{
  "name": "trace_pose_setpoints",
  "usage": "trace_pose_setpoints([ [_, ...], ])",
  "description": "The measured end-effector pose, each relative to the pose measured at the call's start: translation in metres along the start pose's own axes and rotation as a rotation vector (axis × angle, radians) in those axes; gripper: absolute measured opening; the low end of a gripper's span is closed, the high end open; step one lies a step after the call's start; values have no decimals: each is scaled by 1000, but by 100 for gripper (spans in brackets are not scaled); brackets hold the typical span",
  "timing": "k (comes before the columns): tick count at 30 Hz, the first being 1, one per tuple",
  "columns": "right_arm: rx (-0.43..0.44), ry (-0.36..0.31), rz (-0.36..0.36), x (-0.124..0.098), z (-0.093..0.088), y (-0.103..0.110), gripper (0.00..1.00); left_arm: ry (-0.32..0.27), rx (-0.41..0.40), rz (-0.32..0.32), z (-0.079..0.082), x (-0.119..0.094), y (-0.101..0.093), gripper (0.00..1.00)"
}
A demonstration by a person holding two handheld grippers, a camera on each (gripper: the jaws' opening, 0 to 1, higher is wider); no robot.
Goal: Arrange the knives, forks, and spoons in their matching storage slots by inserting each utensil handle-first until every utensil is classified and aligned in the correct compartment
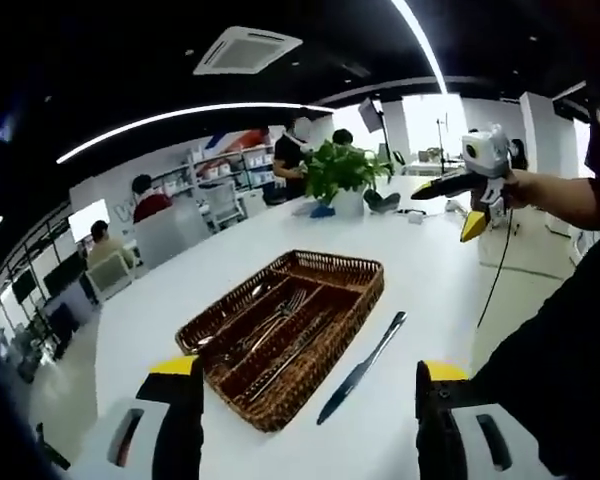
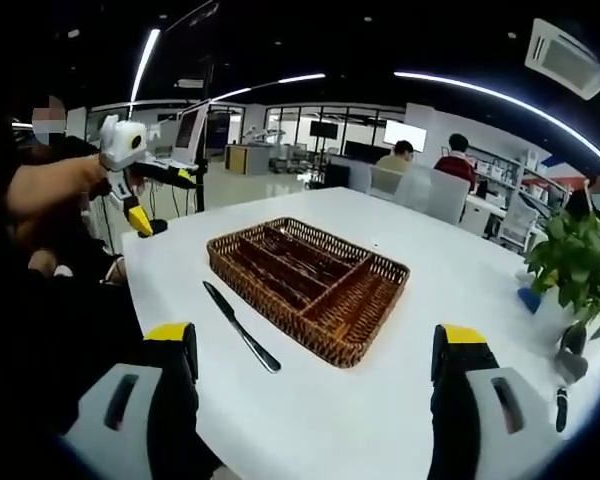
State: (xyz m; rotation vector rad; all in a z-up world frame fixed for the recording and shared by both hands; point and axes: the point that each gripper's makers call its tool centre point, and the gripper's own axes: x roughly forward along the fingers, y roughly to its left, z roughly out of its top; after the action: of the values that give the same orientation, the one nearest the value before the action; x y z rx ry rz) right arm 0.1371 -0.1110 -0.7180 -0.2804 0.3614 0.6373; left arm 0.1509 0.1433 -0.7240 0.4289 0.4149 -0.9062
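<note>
The left gripper [image 1: 310,400] rises from the frame's bottom, jaws spread wide. The right gripper [image 2: 315,375] does likewise. Centre frame, a knife [image 1: 360,368] lies beside the wicker tray [image 1: 355,300].

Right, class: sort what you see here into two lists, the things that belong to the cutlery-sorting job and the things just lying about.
Belongs to the job:
- wicker cutlery tray, with compartments
- utensils already in the tray
- knife lying on the table beside the tray
- left claw and right claw, both open

Just lying about:
- potted plant
- white table itself
- people at desks behind
</note>
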Motion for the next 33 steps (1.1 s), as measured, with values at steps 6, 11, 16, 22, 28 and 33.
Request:
trace_pose_setpoints([
  [6,1,-2,2,0,-1,1,100,136,114,-141,-20,20,-16,97],
  [11,0,4,2,0,-2,1,100,185,195,-186,-26,32,-20,84],
  [16,3,-3,-3,-1,0,-3,100,251,292,-224,-31,43,-22,83],
  [22,6,-1,-9,-3,-2,-7,100,251,312,-280,-22,52,-33,73],
  [28,14,0,-15,-4,-5,-10,100,314,338,-376,-36,60,-49,61],
  [33,19,2,-16,-4,-8,-12,100,387,349,-400,-58,74,-46,54],
])
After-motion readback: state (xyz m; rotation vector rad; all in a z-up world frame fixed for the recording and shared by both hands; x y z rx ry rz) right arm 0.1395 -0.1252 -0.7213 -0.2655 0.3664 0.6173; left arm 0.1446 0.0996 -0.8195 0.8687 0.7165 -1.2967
